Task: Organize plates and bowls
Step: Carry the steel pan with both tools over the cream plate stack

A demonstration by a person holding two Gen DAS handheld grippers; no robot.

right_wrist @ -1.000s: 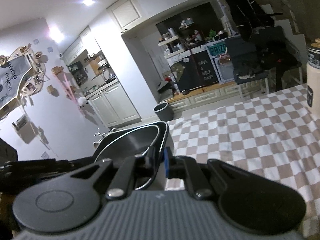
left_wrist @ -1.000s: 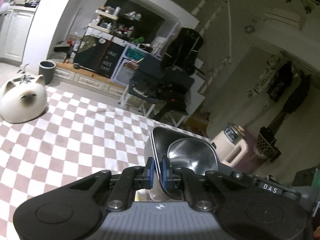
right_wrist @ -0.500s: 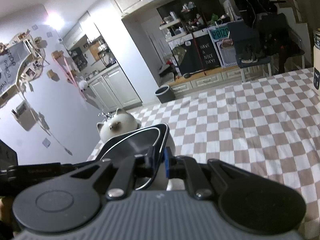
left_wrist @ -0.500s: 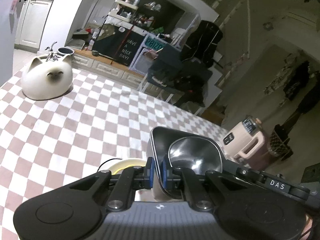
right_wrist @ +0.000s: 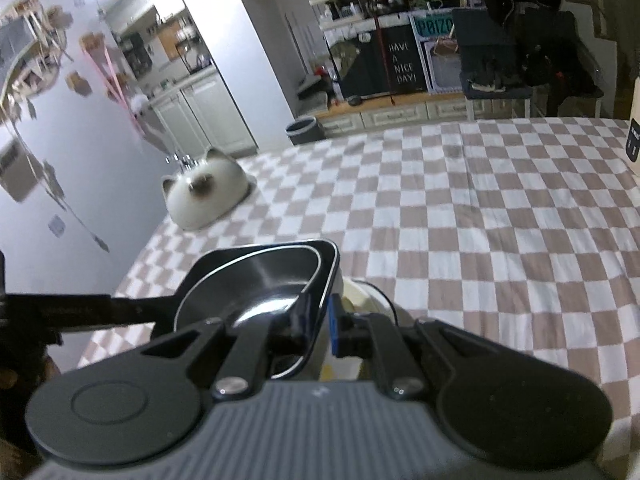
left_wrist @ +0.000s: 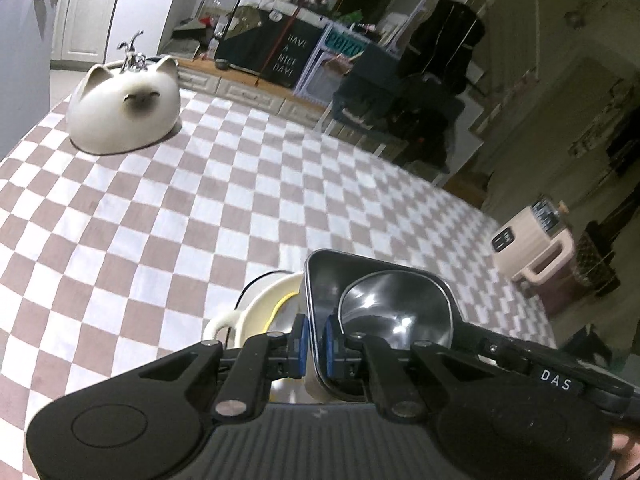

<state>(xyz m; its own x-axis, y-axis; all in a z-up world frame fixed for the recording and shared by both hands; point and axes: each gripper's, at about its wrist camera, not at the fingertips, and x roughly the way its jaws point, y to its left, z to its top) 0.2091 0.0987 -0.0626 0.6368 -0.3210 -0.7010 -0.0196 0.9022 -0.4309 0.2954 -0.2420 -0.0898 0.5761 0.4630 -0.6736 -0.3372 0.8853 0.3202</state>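
While I watch the left wrist view, my main worry is a slip: the left gripper (left_wrist: pixel 313 344) pinches only the thin near wall of the dark square bowl (left_wrist: pixel 332 276), and a steel bowl (left_wrist: pixel 396 308) sits loose inside it. If I tilt the stack too far, I judge the inner bowl could slide out or rattle against the rim. Below and just left of the stack is a cream cup (left_wrist: pixel 256 312) with a yellow inside, resting on the checked worktop (left_wrist: pixel 168 216). Lowering carelessly could knock the dark bowl's corner against that cup's rim and tip it. The left gripper's blue pads (left_wrist: pixel 301 340) are nearly together, clamped on the bowl wall, one pad outside and one inside. A cat-shaped white dish (left_wrist: pixel 124 108) sits well apart at the far corner.

From the right wrist view, the right gripper (right_wrist: pixel 320 320) grips the opposite wall of the same dark square bowl (right_wrist: pixel 280 256), jaws narrowed to the wall's thickness, the blue pad (right_wrist: pixel 335 324) on the outer face. With both grippers holding one bowl, uneven motion between my hands could twist it and loosen either pinch. The cup's rim (right_wrist: pixel 368 296) shows just under the bowl, so the stack hangs directly over it. I cannot tell whether they touch.
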